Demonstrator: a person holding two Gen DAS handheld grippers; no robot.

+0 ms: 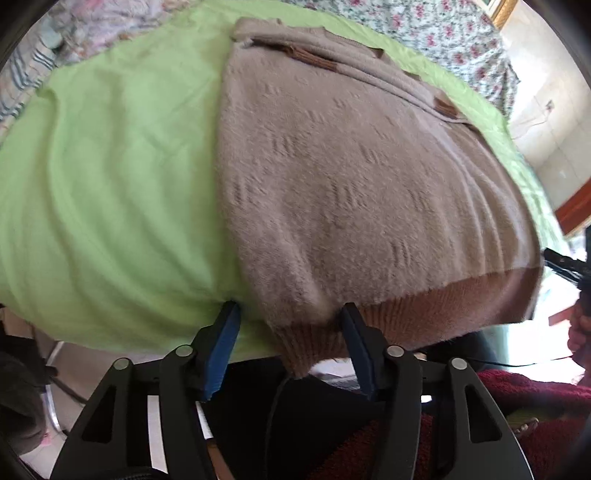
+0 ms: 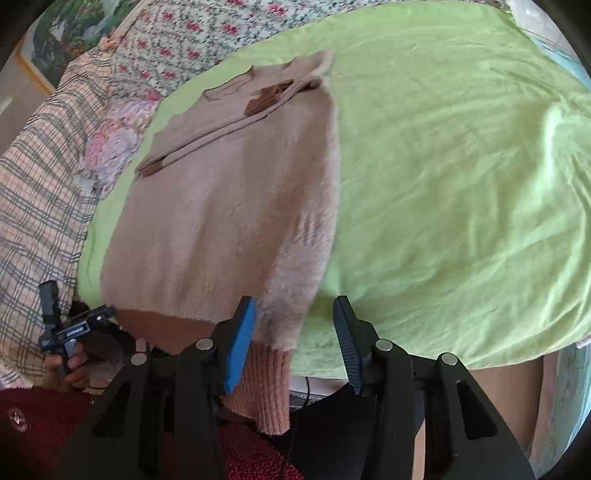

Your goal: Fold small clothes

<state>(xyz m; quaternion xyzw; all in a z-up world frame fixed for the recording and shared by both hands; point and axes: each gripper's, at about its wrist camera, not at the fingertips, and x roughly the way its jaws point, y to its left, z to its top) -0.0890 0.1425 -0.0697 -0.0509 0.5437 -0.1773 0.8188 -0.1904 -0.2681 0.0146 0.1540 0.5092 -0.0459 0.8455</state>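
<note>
A beige knit sweater (image 1: 362, 184) with brown ribbed hem and cuffs lies on a green cloth (image 1: 110, 184), sleeves folded across its top. Its hem hangs over the near edge. My left gripper (image 1: 290, 314) is open, its jaws on either side of the sweater's near left hem corner. In the right wrist view the sweater (image 2: 207, 206) lies left of centre on the green cloth (image 2: 461, 166). My right gripper (image 2: 295, 306) is open, at the hem's right corner, with the fluffy edge by its left finger (image 2: 240, 343). The other gripper (image 2: 62, 328) shows at the left, hand-held.
The green cloth covers a bed with floral bedding (image 2: 192, 33) and a plaid blanket (image 2: 40, 184) behind and to the left. A framed picture (image 2: 62, 40) hangs at the far left. A tiled floor (image 1: 546, 110) shows at the right.
</note>
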